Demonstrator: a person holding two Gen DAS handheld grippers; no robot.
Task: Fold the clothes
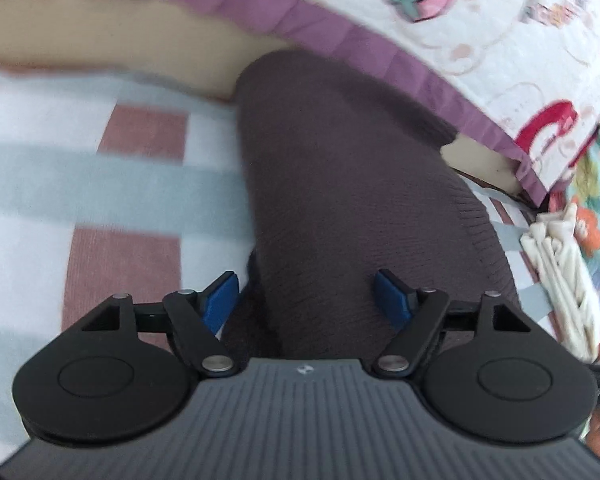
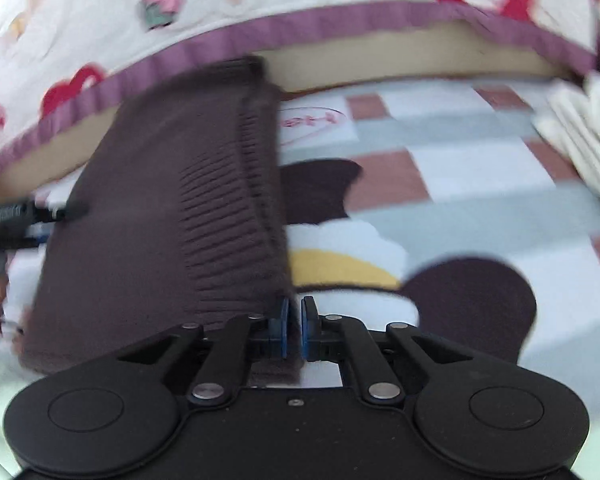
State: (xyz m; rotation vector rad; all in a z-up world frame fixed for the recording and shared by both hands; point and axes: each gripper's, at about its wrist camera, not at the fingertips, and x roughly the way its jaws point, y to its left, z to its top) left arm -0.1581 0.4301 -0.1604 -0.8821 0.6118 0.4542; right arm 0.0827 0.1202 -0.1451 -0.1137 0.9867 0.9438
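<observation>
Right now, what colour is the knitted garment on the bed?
Dark brown garment, with ribbed knit; the right wrist view shows it best.

Both wrist views are motion-blurred, most strongly toward the upper edges. In the left wrist view, the brown knit garment (image 1: 340,184) runs under the gripper body at the bottom of the frame, so its near end is hidden. The patterned quilt (image 1: 480,32) is cut off by the top and right edges; its printed lettering is unreadable. A pale bundle (image 1: 560,272) at the right edge is too blurred to identify. In the right wrist view, the garment's lower hem (image 2: 139,344) disappears behind the gripper linkage. The pink oval print (image 2: 312,124) on the checked sheet (image 2: 480,168) holds illegible characters. At the left edge, a black device (image 2: 15,216) is cropped, its label unreadable.
</observation>
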